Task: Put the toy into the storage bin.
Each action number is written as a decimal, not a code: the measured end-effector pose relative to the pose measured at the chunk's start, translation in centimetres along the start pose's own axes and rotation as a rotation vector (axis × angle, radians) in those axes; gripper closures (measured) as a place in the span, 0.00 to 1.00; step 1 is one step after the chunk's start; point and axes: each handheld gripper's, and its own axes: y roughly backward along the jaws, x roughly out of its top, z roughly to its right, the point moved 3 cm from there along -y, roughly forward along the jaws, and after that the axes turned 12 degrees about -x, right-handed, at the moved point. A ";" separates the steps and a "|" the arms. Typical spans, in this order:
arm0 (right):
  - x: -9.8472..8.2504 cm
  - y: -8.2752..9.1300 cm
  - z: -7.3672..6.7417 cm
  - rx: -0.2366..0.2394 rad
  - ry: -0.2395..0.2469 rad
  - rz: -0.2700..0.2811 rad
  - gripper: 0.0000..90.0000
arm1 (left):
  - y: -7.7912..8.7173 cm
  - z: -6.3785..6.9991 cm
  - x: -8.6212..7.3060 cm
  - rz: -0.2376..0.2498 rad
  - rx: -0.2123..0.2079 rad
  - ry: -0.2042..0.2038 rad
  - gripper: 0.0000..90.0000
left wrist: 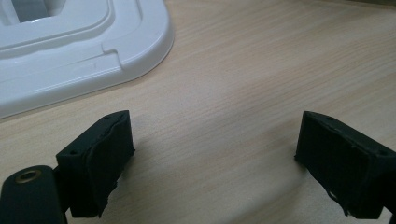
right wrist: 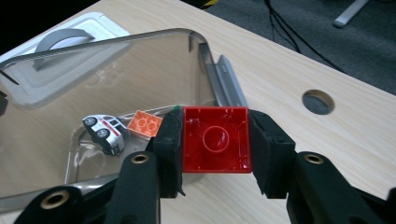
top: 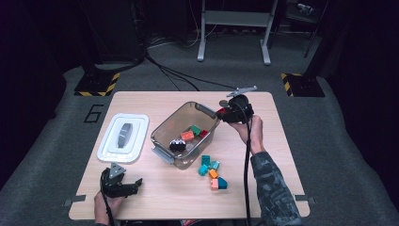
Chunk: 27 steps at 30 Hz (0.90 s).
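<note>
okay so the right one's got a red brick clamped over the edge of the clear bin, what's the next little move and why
Probably ease the right hand-held gripper forward over the clear bin and open it. The red brick sits clamped above the rim, and an orange brick and toy car already lie inside.

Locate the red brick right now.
The red brick is clamped in the right tool, hollow underside toward the camera, at the rim of the clear bin. In the high view that's the bin's far right corner.
</note>
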 end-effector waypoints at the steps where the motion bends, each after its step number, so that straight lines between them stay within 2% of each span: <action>1: 0.1 -0.2 -0.2 0.002 0.003 -0.001 0.65 | 0.0 0.0 0.0 0.001 -0.001 0.001 0.12; 2: 0.3 -0.4 -0.5 0.005 -0.003 -0.007 0.65 | 0.0 0.0 0.0 0.000 0.000 0.000 0.12; 5: 0.7 -1.3 -1.2 0.022 0.024 -0.011 0.65 | 0.0 0.0 0.0 -0.001 -0.001 0.003 0.12; 10: 0.9 -2.9 -2.5 0.041 0.057 -0.066 0.65 | 0.0 0.0 0.0 -0.001 -0.001 0.000 0.12; 14: 0.5 -4.2 -3.1 0.040 0.057 -0.114 0.65 | 0.0 0.0 0.0 -0.002 -0.001 0.002 0.12; 18: 0.1 -4.5 -3.2 0.036 0.076 -0.139 0.65 | 0.0 0.0 0.0 0.000 0.000 0.000 0.12; 20: 0.0 -4.6 -3.2 0.024 0.075 -0.140 0.65 | 0.0 0.0 0.0 0.000 -0.001 0.000 0.12; 27: -0.1 -4.4 -3.3 0.028 0.081 -0.151 0.65 | 0.0 0.0 0.0 -0.002 0.000 0.000 0.12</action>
